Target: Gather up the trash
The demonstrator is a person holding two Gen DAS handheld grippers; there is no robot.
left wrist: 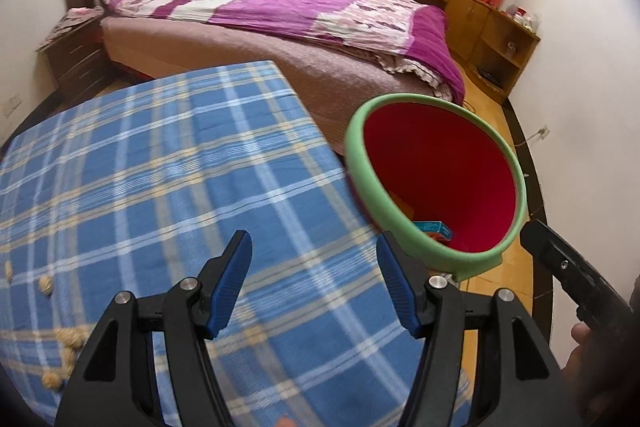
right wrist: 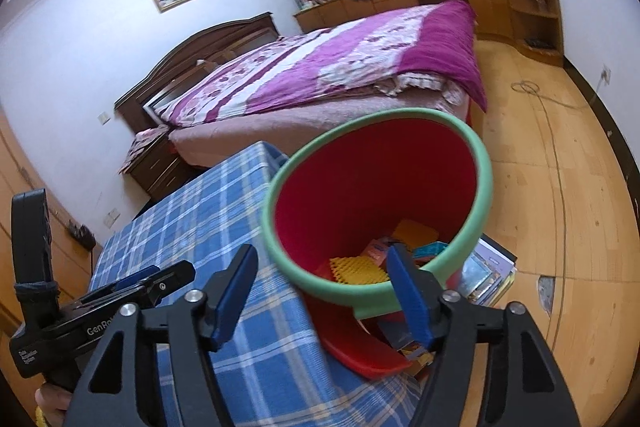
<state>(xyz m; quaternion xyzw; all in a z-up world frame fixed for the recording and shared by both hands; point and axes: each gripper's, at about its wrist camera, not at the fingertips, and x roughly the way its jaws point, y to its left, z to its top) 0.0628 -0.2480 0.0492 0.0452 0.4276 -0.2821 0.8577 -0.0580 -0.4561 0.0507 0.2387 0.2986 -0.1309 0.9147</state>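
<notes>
A red bin with a green rim [left wrist: 436, 179] stands beside the table's right edge; it also shows in the right wrist view [right wrist: 376, 199], holding yellow pieces [right wrist: 356, 269] and small boxes [right wrist: 430, 251]. A blue box [left wrist: 434, 229] lies at its bottom. My left gripper [left wrist: 314, 283] is open and empty above the blue plaid tablecloth [left wrist: 160, 167]. My right gripper [right wrist: 322, 291] is open and empty at the bin's near rim. Several crumpled tan scraps [left wrist: 66, 343] lie on the cloth at the left.
A bed with a purple quilt [left wrist: 280, 15] stands behind the table. Wooden cabinets [left wrist: 472, 7] line the far wall. Books [right wrist: 488, 271] lie on the wood floor beside the bin. A cable [right wrist: 552, 131] runs across the floor.
</notes>
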